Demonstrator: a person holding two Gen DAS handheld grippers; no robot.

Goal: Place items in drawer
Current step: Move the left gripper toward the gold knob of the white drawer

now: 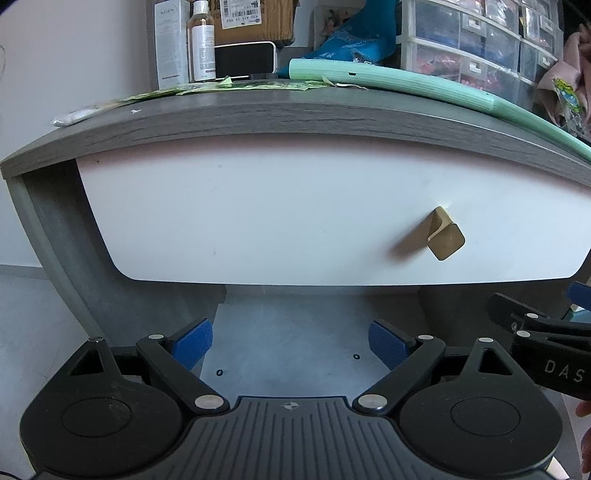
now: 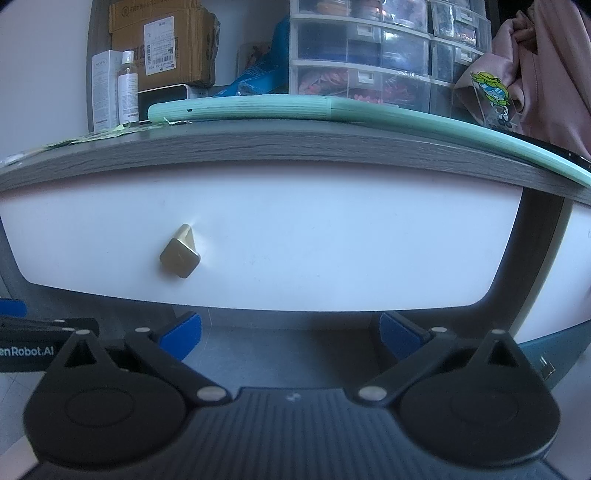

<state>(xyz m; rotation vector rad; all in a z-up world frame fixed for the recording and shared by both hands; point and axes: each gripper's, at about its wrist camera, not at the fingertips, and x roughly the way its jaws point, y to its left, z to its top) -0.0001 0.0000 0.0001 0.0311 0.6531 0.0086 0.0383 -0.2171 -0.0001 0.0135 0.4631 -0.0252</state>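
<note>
A white drawer front (image 1: 258, 214) with a square gold knob (image 1: 445, 238) sits shut under a grey wood-grain desktop (image 1: 280, 118). It also shows in the right wrist view (image 2: 332, 240) with its knob (image 2: 180, 254). My left gripper (image 1: 290, 349) is open and empty, below the drawer and left of the knob. My right gripper (image 2: 290, 338) is open and empty, below the drawer and right of the knob. On the desktop lie a mint green case (image 1: 399, 83), a clear bottle (image 1: 201, 40) and a white box (image 1: 171, 42).
Clear plastic storage drawers (image 2: 369, 62), a cardboard box (image 2: 162, 40), a blue bag (image 1: 354, 33) and pink cloth (image 2: 546, 74) crowd the back of the desktop. Grey desk side panels (image 1: 55, 236) flank the drawer. A grey floor (image 1: 295, 332) lies beneath.
</note>
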